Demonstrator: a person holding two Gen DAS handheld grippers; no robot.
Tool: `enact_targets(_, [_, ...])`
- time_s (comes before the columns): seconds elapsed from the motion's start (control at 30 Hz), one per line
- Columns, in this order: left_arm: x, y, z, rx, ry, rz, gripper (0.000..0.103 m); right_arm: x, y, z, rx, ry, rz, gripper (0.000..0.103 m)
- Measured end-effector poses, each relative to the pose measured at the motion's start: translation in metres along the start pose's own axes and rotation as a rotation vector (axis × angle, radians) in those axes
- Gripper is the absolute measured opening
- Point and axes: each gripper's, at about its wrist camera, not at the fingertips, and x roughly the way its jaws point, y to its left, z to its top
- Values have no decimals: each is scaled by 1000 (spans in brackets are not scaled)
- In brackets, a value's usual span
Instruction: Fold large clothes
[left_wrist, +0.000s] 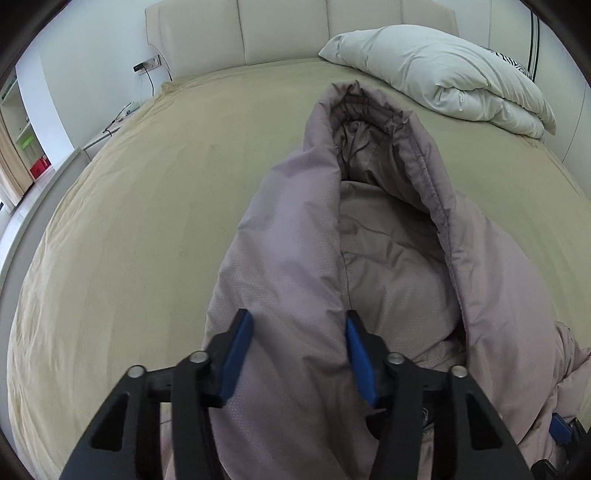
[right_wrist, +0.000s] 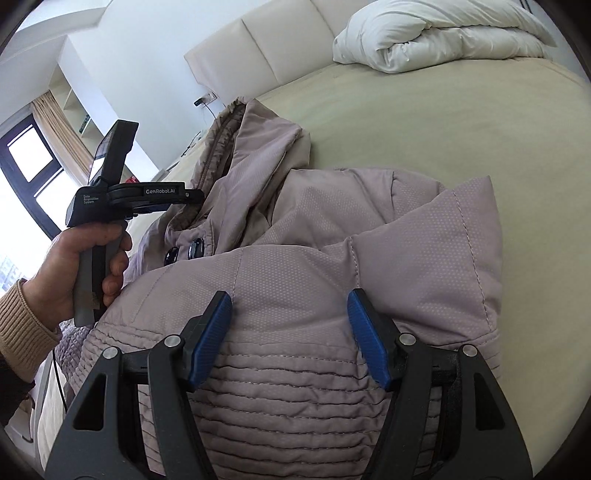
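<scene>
A puffy mauve hooded jacket (left_wrist: 388, 251) lies bunched on the bed, its hood opening (left_wrist: 365, 125) pointing at the headboard. A thick fold of its front edge fills the gap of my left gripper (left_wrist: 297, 319), and both blue pads press on it. In the right wrist view the jacket (right_wrist: 332, 229) shows dark buttons (right_wrist: 195, 247), and a hand (right_wrist: 74, 266) holds the left gripper's body (right_wrist: 147, 192), fingertips buried near the collar. My right gripper (right_wrist: 290, 299) grips the bulging quilted hem (right_wrist: 288, 369). One blue pad (left_wrist: 558, 428) of it peeks out at the lower right.
The beige bed sheet (left_wrist: 147, 229) spreads wide to the left of the jacket. A rolled white duvet (left_wrist: 443, 74) lies at the far right by the cream headboard (left_wrist: 280, 33). Shelves (left_wrist: 22, 122) and a window (right_wrist: 29, 158) stand beyond the bed's left edge.
</scene>
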Motion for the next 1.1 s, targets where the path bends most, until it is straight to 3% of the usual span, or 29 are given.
enact_targets(0.1, [-9,-3,-2,21,-29,12,15,3,2,0,-3,-1,-6,65])
enact_targets(0.2, [-31,4,-8,-24,-95,-17,11,8,3,3,-2,-3,-7,65])
enact_targets(0.33, [-54,15,-20,-35,-173,-37,9,0,10,12,40,7,-31,65])
enact_targets(0.4, [-64,24,-27,-62,-208,-62,8,-7,20,27,92,5,8,66])
enact_targets(0.5, [-78,37,-44,-106,-261,-98,8,-9,49,63,8,-70,-10,90])
enact_targets(0.6, [-88,44,-57,-118,-309,-111,8,20,70,104,-79,-62,-104,92])
enact_targets(0.77, [-91,58,-76,-173,-361,-153,8,72,84,155,-77,-14,-160,92])
enact_targets(1.0, [-89,60,-86,-196,-393,-185,8,148,98,176,-126,101,-279,92])
enact_targets(1.1, [-85,63,-88,-212,-387,-196,8,173,88,184,-81,142,-332,90])
